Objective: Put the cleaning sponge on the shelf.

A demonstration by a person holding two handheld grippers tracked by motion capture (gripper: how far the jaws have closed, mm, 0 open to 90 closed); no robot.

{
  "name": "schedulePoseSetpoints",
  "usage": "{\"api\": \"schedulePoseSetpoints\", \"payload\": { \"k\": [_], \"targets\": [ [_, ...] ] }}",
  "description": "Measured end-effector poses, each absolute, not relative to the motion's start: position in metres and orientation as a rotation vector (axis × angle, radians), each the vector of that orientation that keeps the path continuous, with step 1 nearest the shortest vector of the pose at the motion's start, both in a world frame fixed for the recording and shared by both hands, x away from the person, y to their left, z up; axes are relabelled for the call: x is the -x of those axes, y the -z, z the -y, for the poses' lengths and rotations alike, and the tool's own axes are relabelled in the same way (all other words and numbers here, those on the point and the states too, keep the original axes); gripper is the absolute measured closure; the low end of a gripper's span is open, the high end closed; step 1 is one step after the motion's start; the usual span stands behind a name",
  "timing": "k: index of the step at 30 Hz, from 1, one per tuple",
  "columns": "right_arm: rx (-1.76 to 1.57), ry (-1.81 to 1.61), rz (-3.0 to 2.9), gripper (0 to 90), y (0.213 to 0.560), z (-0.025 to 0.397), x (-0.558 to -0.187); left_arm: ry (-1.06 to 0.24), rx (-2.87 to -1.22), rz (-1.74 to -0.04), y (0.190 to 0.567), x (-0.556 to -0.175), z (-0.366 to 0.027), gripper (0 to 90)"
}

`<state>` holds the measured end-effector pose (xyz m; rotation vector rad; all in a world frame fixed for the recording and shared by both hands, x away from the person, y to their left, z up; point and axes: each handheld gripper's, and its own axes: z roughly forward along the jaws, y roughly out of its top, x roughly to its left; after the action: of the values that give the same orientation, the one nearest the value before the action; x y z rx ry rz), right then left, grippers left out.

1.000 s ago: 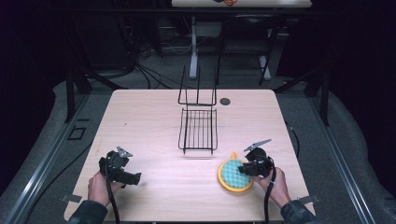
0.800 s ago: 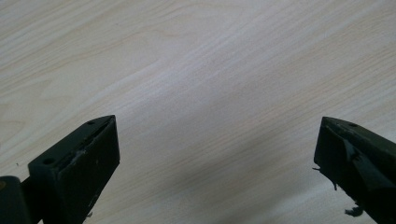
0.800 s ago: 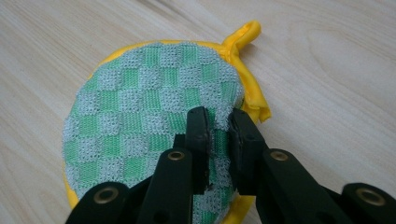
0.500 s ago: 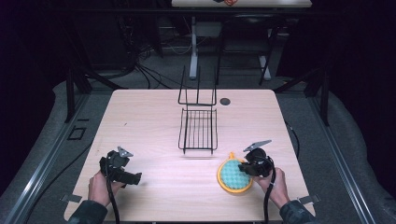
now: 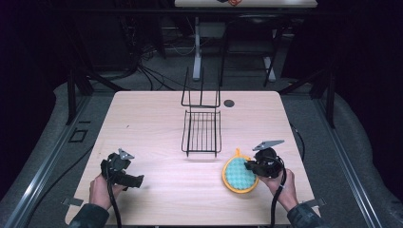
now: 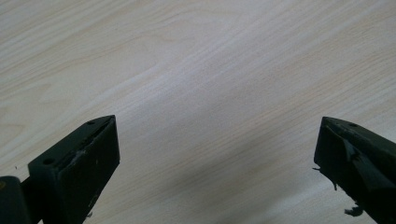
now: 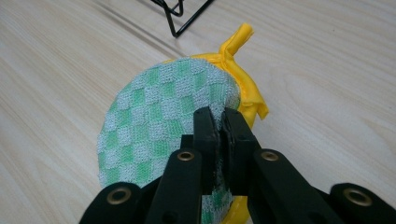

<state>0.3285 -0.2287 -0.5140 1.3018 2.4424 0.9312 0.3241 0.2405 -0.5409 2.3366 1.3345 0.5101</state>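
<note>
In the high view, a pale wooden bench (image 5: pixel 157 123) carries a black wire rack (image 5: pixel 202 128) near its middle, its back standing upright at the far end. A small dark disc (image 5: pixel 229 103) lies just right of the rack's back. The left gripper (image 5: pixel 135 181) sits near the bench's front left corner, held by a hand (image 5: pixel 99 190), well apart from everything else. The right gripper (image 5: pixel 248 166) reaches onto a round green-checked pot holder (image 5: pixel 239 175) with a yellow rim, lying near the rack's front right corner.

In the left gripper view, the jaws stand wide apart over bare wood grain (image 6: pixel 210 93).

In the right gripper view, the right gripper (image 7: pixel 220 122) is pinched on the pot holder (image 7: pixel 154 130) at its edge; a yellow loop (image 7: pixel 238 39) points toward the rack's foot (image 7: pixel 180 14). No writing or label can be read anywhere.
</note>
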Motion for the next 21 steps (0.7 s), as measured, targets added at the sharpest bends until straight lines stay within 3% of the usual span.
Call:
{"api": "schedulePoseSetpoints", "payload": {
  "k": [21],
  "targets": [
    [-1.288, -1.043, -2.399, 85.9, 0.488, 0.234, -0.329, -0.508, -2.324, -1.347, 0.540, -0.323, -0.242, 0.1]
  ]
}}
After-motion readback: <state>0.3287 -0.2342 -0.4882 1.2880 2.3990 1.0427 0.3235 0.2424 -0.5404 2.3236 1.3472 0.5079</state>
